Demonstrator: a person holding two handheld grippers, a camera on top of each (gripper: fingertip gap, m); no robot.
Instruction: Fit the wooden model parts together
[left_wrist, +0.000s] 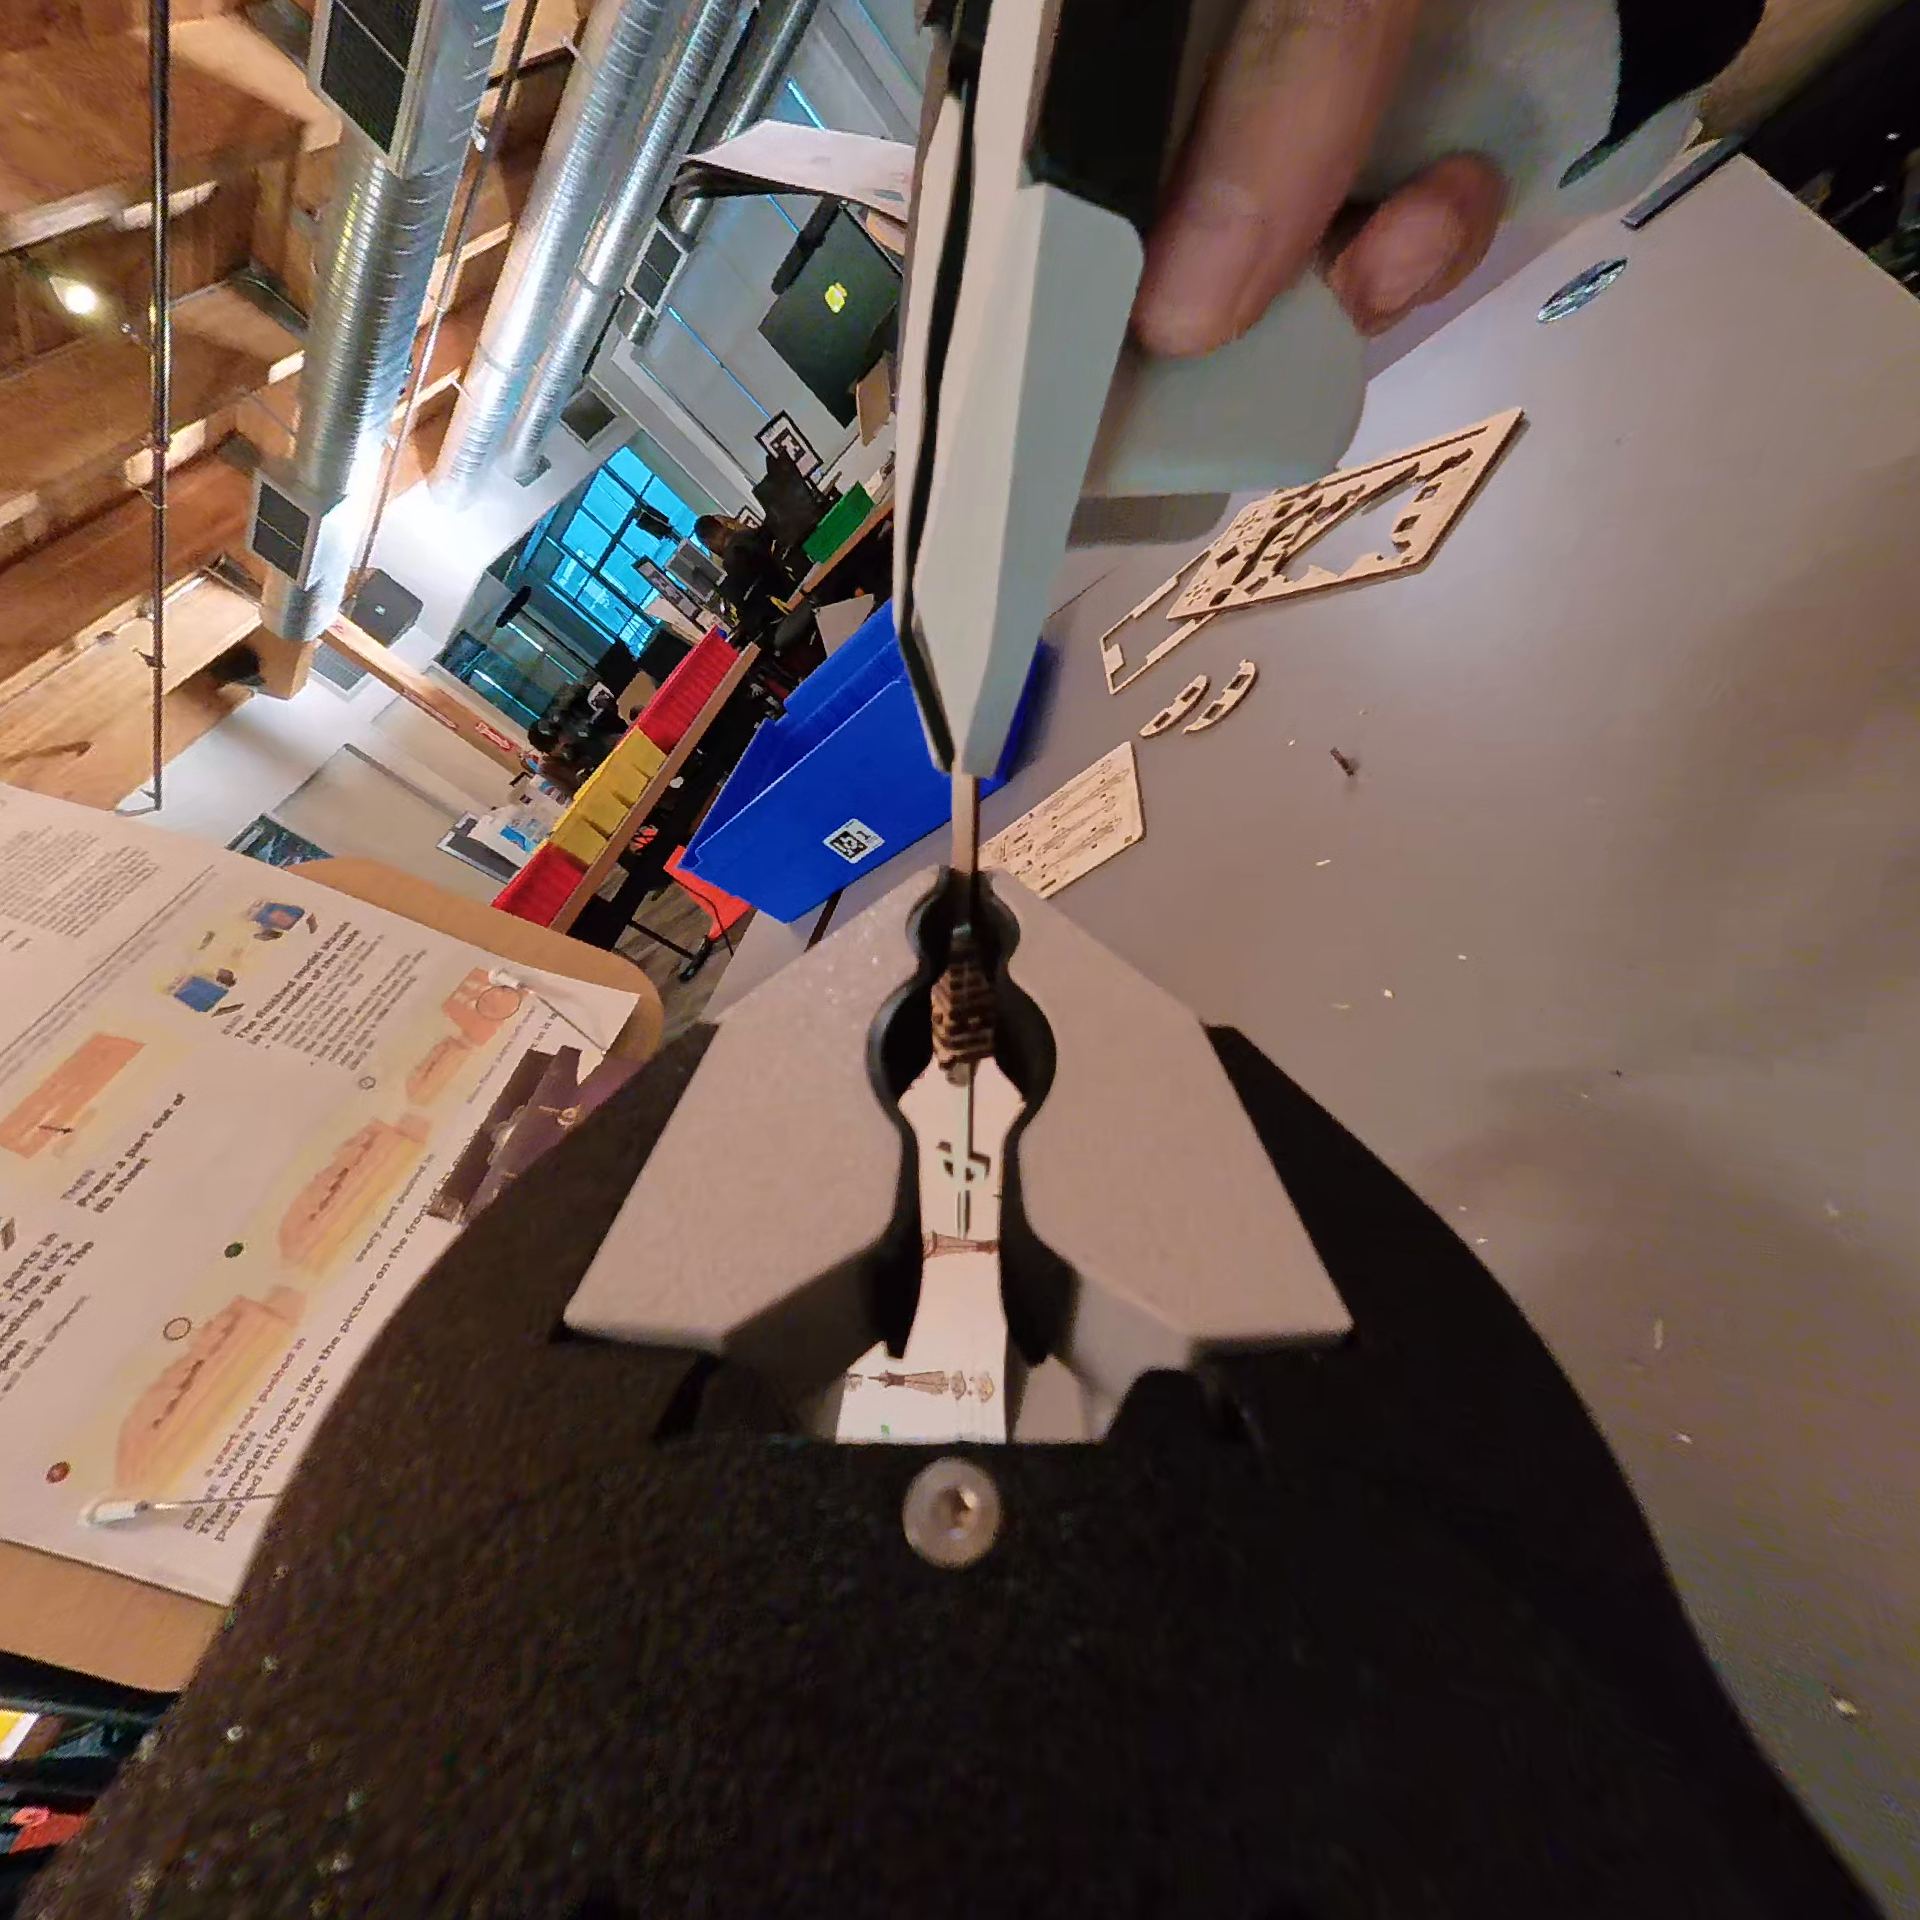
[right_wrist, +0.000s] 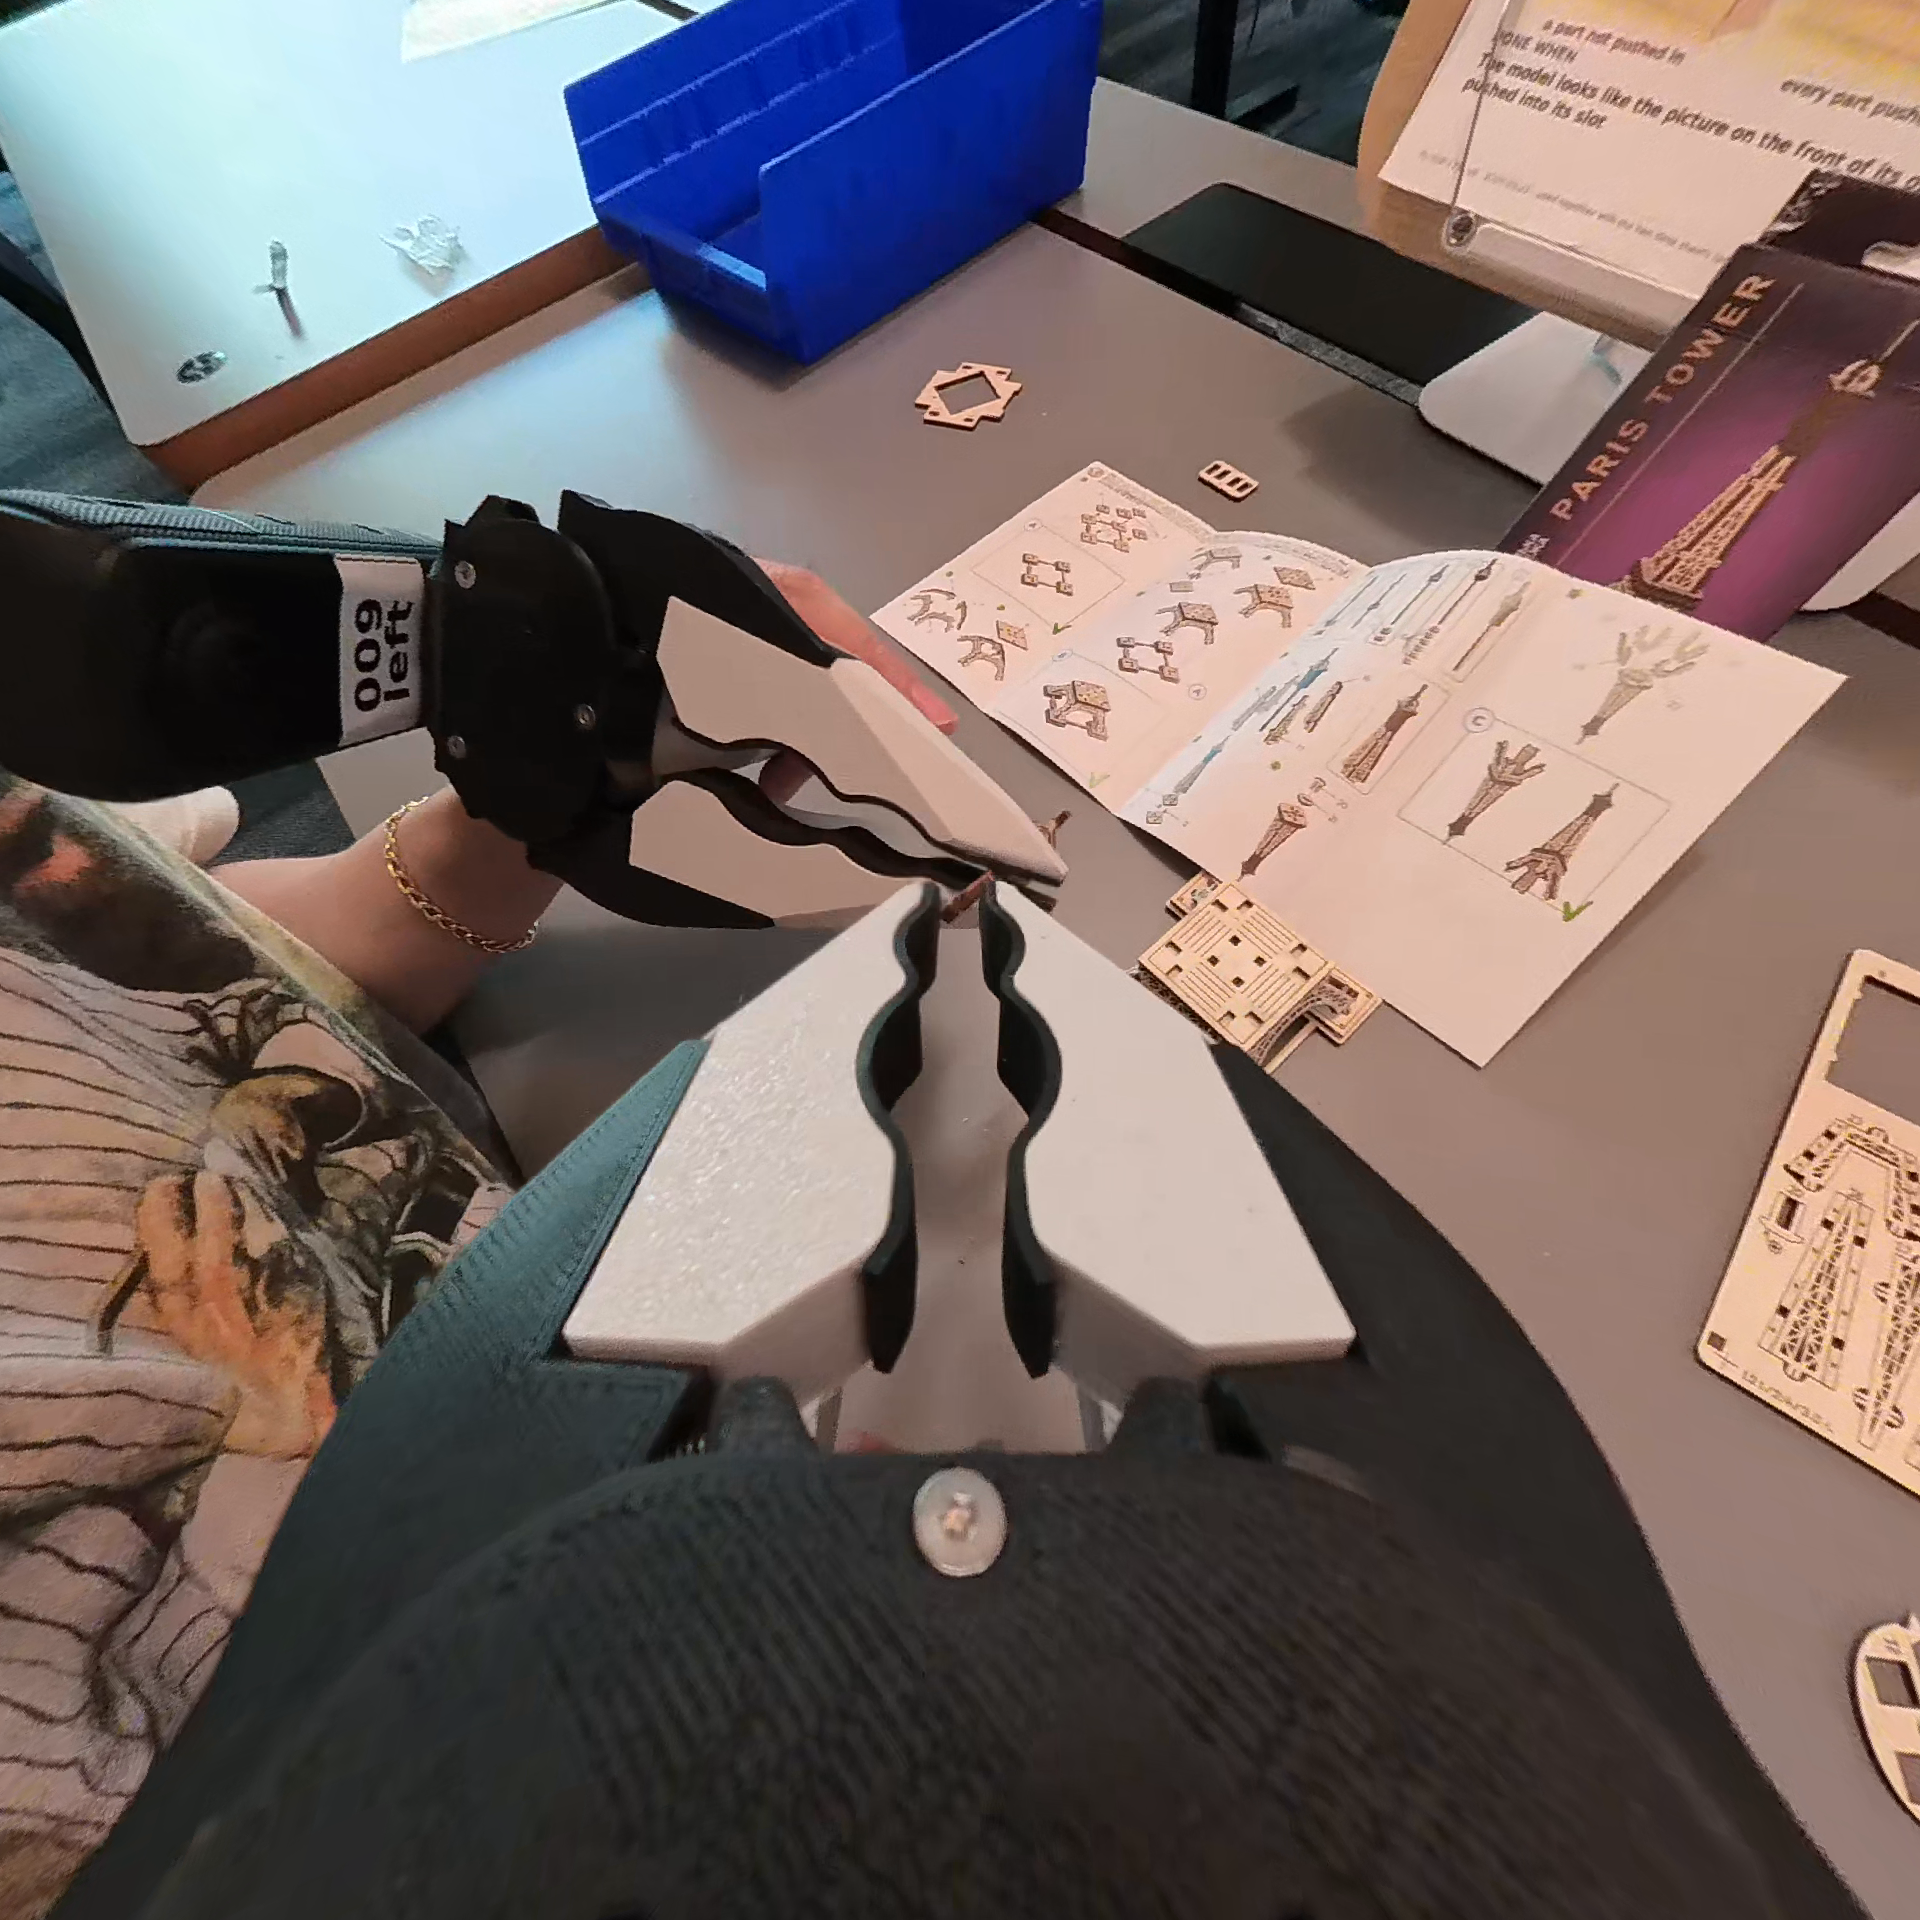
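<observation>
In the left wrist view my left gripper (left_wrist: 961, 899) is shut on a small ribbed wooden spire part (left_wrist: 962, 1006). A thin wooden strip (left_wrist: 966, 831) rises from it into the tip of my right gripper (left_wrist: 954, 764), which comes down from above. In the right wrist view my right gripper (right_wrist: 961, 902) is nearly closed on a small brown wooden piece (right_wrist: 969, 896). The left gripper (right_wrist: 1044, 873) meets it tip to tip from the left. A built wooden tower base (right_wrist: 1252, 982) lies on the grey table (right_wrist: 1558, 1143) just right of the tips.
An open instruction sheet (right_wrist: 1351, 748) and the purple kit box (right_wrist: 1704, 447) lie beyond. A blue bin (right_wrist: 831, 177) stands at the back. Punched wooden sheets (right_wrist: 1829, 1247) (left_wrist: 1340, 530) and loose small pieces (right_wrist: 968, 395) (left_wrist: 1195, 707) are scattered on the table. A paper on a board (left_wrist: 208, 1143) stands left. Both grippers' tips are close together, under 4 cm apart.
</observation>
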